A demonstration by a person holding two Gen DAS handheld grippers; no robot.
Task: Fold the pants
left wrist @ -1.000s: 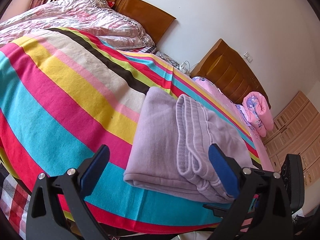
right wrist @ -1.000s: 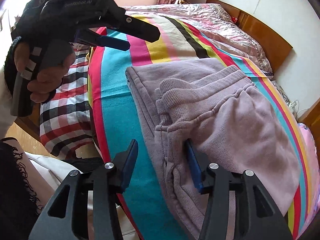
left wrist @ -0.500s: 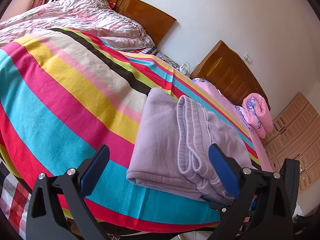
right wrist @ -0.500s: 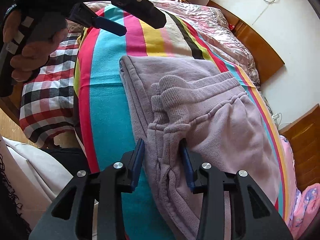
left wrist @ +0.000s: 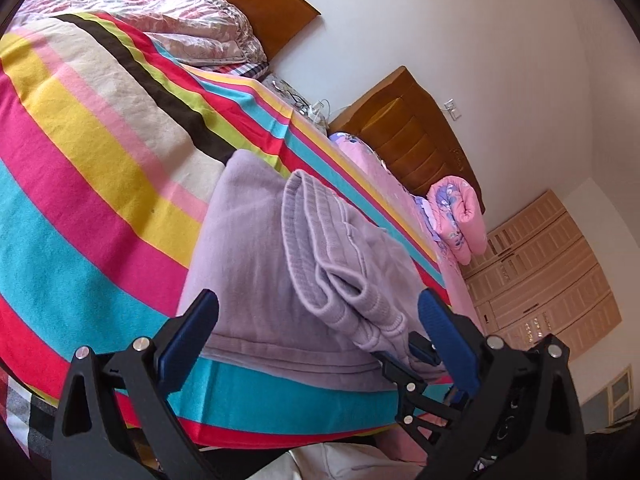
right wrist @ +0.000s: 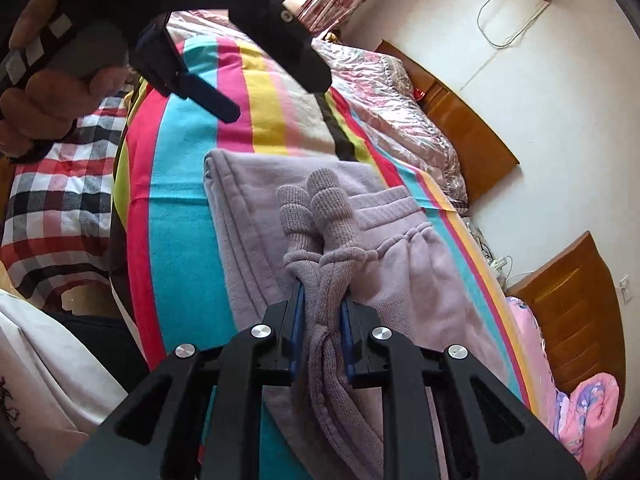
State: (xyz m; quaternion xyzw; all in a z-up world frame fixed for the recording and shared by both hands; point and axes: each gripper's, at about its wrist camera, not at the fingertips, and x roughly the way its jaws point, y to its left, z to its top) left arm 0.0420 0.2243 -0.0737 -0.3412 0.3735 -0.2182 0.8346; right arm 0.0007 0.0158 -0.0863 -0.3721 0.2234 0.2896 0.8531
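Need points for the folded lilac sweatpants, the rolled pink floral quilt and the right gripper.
folded lilac sweatpants point(left wrist: 256, 264), left wrist view, flat folded leg panel.
rolled pink floral quilt point(left wrist: 460, 216), left wrist view, middle of the roll.
right gripper point(right wrist: 322, 304), right wrist view, between the fingertips, shut on the ribbed cuffs.

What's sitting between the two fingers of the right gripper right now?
In the right wrist view, the right gripper is clamped on the bunched ribbed cuffs of the lilac pants.

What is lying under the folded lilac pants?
The lilac pants lie on the striped blanket. Its stripes continue beneath them, hidden. The right gripper pinches their ribbed cuffs.
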